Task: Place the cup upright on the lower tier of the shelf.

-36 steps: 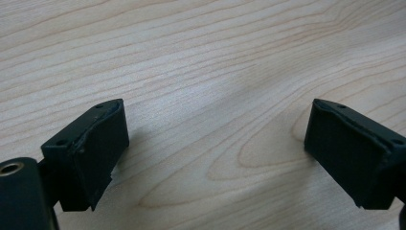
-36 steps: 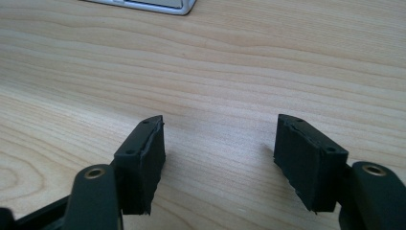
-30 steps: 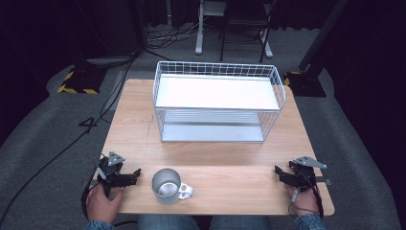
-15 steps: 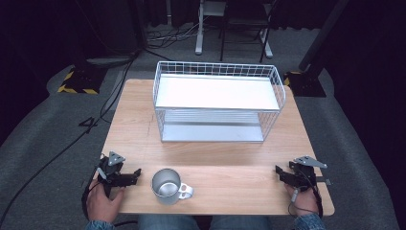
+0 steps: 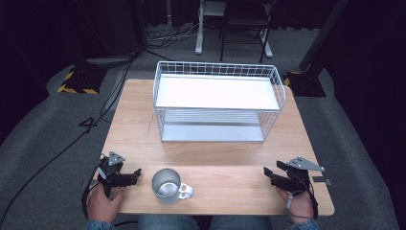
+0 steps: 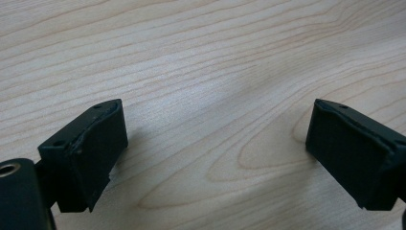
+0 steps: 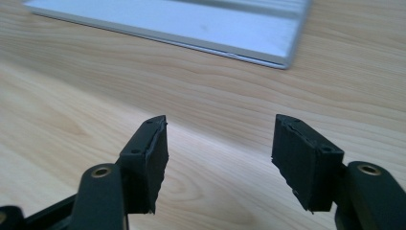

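1. A shiny metal mug [image 5: 166, 186] is standing upright at the tabletop's [image 5: 225, 158] near edge, its white handle pointing right.
2. The left gripper [image 5: 133, 175] is resting just beside it, jaws wide, nothing between.
3. The right gripper [image 5: 269, 175], well apart, has been narrowing its empty jaws.
4. A white wire rack [image 5: 218, 103] is standing behind.

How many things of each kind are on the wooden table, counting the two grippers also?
Metal mug: 1
White wire rack: 1
Grippers: 2, the left gripper and the right gripper, both open with nothing between the jaws
Total: 4
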The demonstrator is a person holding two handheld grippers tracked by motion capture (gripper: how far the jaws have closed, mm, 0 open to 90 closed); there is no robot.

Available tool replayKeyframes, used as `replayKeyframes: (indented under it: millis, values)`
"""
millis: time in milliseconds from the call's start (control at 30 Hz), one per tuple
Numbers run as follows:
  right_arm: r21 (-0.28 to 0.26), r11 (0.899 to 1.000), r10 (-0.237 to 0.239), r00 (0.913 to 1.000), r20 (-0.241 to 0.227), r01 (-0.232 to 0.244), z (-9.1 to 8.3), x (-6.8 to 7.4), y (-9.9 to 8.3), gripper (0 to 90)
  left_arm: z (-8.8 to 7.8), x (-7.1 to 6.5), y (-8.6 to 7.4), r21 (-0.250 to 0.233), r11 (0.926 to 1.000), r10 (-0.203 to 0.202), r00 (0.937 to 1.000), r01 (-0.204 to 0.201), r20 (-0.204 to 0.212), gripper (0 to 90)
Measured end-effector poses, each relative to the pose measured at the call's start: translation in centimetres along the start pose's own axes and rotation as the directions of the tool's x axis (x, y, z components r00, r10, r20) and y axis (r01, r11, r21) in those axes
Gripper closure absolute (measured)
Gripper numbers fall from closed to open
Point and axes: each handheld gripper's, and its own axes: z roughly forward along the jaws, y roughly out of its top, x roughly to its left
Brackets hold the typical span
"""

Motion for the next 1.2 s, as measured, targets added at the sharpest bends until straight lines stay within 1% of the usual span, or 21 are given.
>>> replayKeyframes:
  millis: [133, 200, 300, 433, 633, 667, 700, 733, 767, 800, 833, 867, 1000, 1033, 1067, 1100, 1133, 1167, 1200]
  values:
    - [-0.011, 1.000, -0.019, 0.9981, -0.058, 0.019, -0.3, 1.8, 0.6, 37.5, 0.0, 0.0, 0.0, 0.001, 1.0000, 0.001, 1.0000, -0.001, 0.000, 7.3]
    - [-0.018, 0.999, -0.038, 0.9952, -0.090, 0.036, -0.4, 2.7, 0.9, 37.7, 0.0, 0.0, 0.0, 0.000, 1.0000, 0.001, 1.0000, -0.001, 0.000, 7.3]
    - [-0.031, 0.998, -0.064, 0.9886, -0.137, 0.060, -0.6, 4.2, 1.4, 37.8, 0.0, 0.0, 0.0, 0.001, 1.0000, 0.001, 1.0000, -0.001, 0.000, 7.3]
    - [-0.051, 0.994, -0.105, 0.9790, -0.175, 0.097, -0.8, 5.9, 2.0, 37.8, 0.0, 0.0, 0.0, 0.000, 1.0000, 0.000, 1.0000, 0.000, 0.001, 7.3]
    - [-0.062, 0.988, -0.152, 0.9564, -0.249, 0.141, -0.7, 8.5, 2.6, 37.8, 0.0, 0.0, 0.0, 0.000, 1.0000, 0.000, 1.0000, 0.000, 0.000, 7.3]
    - [-0.064, 0.986, -0.164, 0.9507, -0.263, 0.152, -0.6, 9.0, 2.7, 37.7, 0.0, 0.0, 0.0, 0.000, 1.0000, 0.000, 1.0000, 0.000, 0.000, 7.3]
    - [-0.064, 0.986, -0.164, 0.9507, -0.263, 0.152, -0.6, 9.0, 2.7, 37.7, 0.0, 0.0, 0.0, 0.000, 1.0000, 0.000, 1.0000, 0.000, 0.000, 7.3]
    - [-0.066, 0.983, -0.181, 0.9421, -0.282, 0.169, -0.4, 9.6, 2.9, 37.6, 0.0, 0.0, 0.0, 0.000, 1.0000, -0.001, 1.0000, 0.001, 0.001, 7.3]
    - [-0.069, 0.982, -0.189, 0.9373, -0.293, 0.177, -0.4, 10.0, 3.0, 37.6, 0.0, 0.0, 0.0, 0.000, 1.0000, -0.001, 1.0000, 0.001, 0.001, 7.3]
    - [-0.069, 0.982, -0.189, 0.9373, -0.293, 0.177, -0.4, 10.0, 3.0, 37.6, 0.0, 0.0, 0.0, 0.000, 1.0000, -0.001, 1.0000, 0.001, 0.001, 7.3]
    - [-0.075, 0.979, -0.205, 0.9271, -0.314, 0.191, -0.2, 10.8, 3.3, 37.5, 0.0, 0.0, 0.0, 0.000, 1.0000, 0.001, 1.0000, -0.001, 0.001, 7.3]
    - [-0.078, 0.977, -0.213, 0.9215, -0.325, 0.199, -0.2, 11.2, 3.4, 37.6, 0.0, 0.0, 0.0, 0.000, 1.0000, -0.001, 1.0000, 0.001, 0.000, 7.3]
    - [-0.082, 0.971, -0.239, 0.9035, -0.356, 0.224, 0.0, 12.5, 3.7, 37.5, 0.0, 0.0, 0.0, 0.000, 1.0000, 0.000, 1.0000, 0.000, 0.000, 7.3]
    - [-0.082, 0.971, -0.239, 0.9035, -0.356, 0.224, 0.0, 12.5, 3.7, 37.5, 0.0, 0.0, 0.0, 0.000, 1.0000, 0.000, 1.0000, 0.000, 0.000, 7.3]
    - [-0.082, 0.968, -0.249, 0.8940, -0.372, 0.236, 0.2, 13.1, 3.8, 37.6, 0.0, 0.0, 0.0, 0.000, 1.0000, 0.000, 1.0000, 0.000, 0.000, 7.3]
    - [-0.082, 0.968, -0.249, 0.8940, -0.372, 0.236, 0.2, 13.1, 3.8, 37.6, 0.0, 0.0, 0.0, 0.000, 1.0000, 0.000, 1.0000, 0.000, 0.000, 7.3]
    - [-0.082, 0.968, -0.251, 0.8906, -0.379, 0.239, 0.3, 13.4, 3.8, 37.5, 0.0, 0.0, 0.0, 0.000, 1.0000, 0.000, 1.0000, 0.000, 0.000, 7.3]
    - [-0.081, 0.966, -0.258, 0.8855, -0.387, 0.246, 0.4, 13.7, 3.9, 37.5, 0.0, 0.0, 0.0, 0.000, 1.0000, -0.001, 1.0000, 0.001, 0.000, 7.3]
    - [-0.081, 0.963, -0.268, 0.8777, -0.398, 0.257, 0.5, 14.2, 3.9, 37.6, 0.0, 0.0, 0.0, 0.000, 1.0000, -0.001, 1.0000, 0.001, 0.000, 7.3]
